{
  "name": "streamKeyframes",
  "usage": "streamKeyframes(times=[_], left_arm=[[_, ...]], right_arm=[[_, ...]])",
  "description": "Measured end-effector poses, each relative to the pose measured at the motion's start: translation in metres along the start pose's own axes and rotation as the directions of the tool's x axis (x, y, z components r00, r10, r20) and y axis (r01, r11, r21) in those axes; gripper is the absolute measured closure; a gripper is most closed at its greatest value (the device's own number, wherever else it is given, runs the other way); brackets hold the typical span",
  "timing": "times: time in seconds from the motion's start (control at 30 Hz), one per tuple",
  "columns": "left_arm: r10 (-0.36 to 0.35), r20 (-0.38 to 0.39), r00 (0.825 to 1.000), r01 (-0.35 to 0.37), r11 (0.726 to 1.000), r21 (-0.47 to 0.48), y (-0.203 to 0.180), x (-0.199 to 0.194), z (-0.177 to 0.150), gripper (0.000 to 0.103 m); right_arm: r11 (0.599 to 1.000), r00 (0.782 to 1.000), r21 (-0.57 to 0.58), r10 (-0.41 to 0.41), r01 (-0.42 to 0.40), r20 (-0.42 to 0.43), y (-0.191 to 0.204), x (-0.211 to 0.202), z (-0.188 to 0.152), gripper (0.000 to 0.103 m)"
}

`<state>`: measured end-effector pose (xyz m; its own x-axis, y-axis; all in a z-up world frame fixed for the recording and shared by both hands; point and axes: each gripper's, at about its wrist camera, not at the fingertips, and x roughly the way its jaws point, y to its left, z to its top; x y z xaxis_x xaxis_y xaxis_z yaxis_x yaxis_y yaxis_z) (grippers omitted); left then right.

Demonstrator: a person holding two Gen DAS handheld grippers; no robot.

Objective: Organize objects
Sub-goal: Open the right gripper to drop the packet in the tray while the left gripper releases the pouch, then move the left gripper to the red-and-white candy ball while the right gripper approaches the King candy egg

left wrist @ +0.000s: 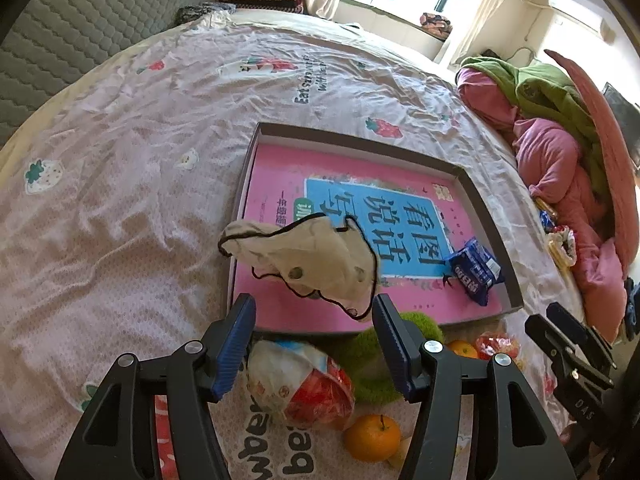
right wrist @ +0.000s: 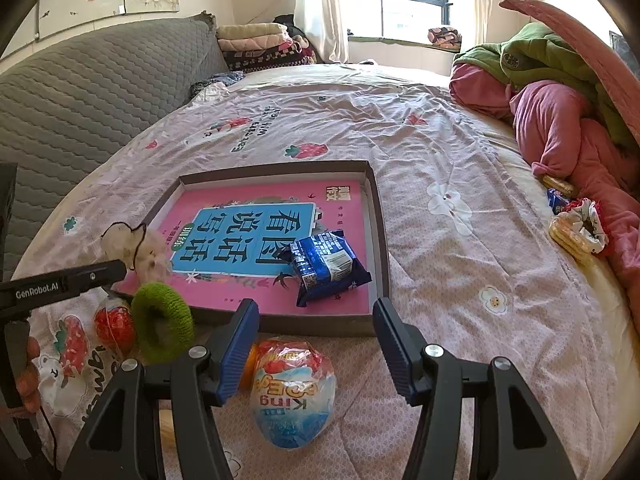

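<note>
1. Our left gripper [left wrist: 314, 344] has its jaws spread apart with nothing between them, hovering over the near edge of the box [left wrist: 360, 138].
2. A cream cloth scrunchie [left wrist: 308, 258] with dark trim sits just ahead of the left fingers, over the near left corner of the box; whether it is resting there or in the air, we cannot tell.
3. Our right gripper [right wrist: 316, 344] is likewise wide apart and holds nothing, poised near the front rim of the box [right wrist: 280, 168].
4. The box lies on the pink bedsheet [right wrist: 440, 140] and contains a pink book [right wrist: 264, 292] with a blue title panel.
5. A blue snack packet [right wrist: 324, 266] rests on the book at the near right corner of the box.
6. Outside the box, near its front edge, we see a fuzzy green hair tie [right wrist: 162, 322], a red wrapped egg [right wrist: 114, 326] beside it, and a blue and white wrapped egg [right wrist: 294, 394] between the right fingers.
7. An orange [left wrist: 372, 438] lies on the sheet below the left gripper, with a second orange [left wrist: 462, 349] farther right.
8. A heap of pink and green bedding [right wrist: 560, 92] sits at the right side of the bed.
</note>
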<state>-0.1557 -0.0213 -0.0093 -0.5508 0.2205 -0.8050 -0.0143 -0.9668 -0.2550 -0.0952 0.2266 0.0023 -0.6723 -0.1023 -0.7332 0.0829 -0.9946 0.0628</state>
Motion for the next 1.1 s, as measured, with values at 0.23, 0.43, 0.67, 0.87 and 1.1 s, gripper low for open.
streamKeyframes(times=[0.23,0.43,0.67,0.87,1.1], left_arm=[[-0.004,0.011,1.000,0.004,1.000,-0.002,0.000,-0.001,0.008,0.041],[-0.002,0.025,1.000,0.003,1.000,-0.013,0.004,-0.009,0.013,0.041],[-0.012,0.040,0.999,0.012,1.000,-0.005,0.001,-0.022,0.009,0.041],[-0.015,0.043,0.999,0.014,1.000,0.009,-0.004,-0.028,0.003,0.041],[-0.013,0.024,1.000,0.013,1.000,0.011,-0.004,-0.025,-0.008,0.041]], right_arm=[[1.000,1.000,0.001,-0.001,0.001,-0.001,-0.001,0.000,0.002,0.044],[1.000,1.000,0.001,0.000,0.000,-0.001,-0.002,0.000,0.003,0.044],[1.000,1.000,-0.002,0.007,-0.007,0.009,0.000,-0.006,0.002,0.044],[1.000,1.000,-0.001,0.009,-0.009,0.014,0.000,-0.012,-0.001,0.044],[1.000,1.000,0.003,0.013,-0.013,0.016,-0.002,-0.017,-0.005,0.044]])
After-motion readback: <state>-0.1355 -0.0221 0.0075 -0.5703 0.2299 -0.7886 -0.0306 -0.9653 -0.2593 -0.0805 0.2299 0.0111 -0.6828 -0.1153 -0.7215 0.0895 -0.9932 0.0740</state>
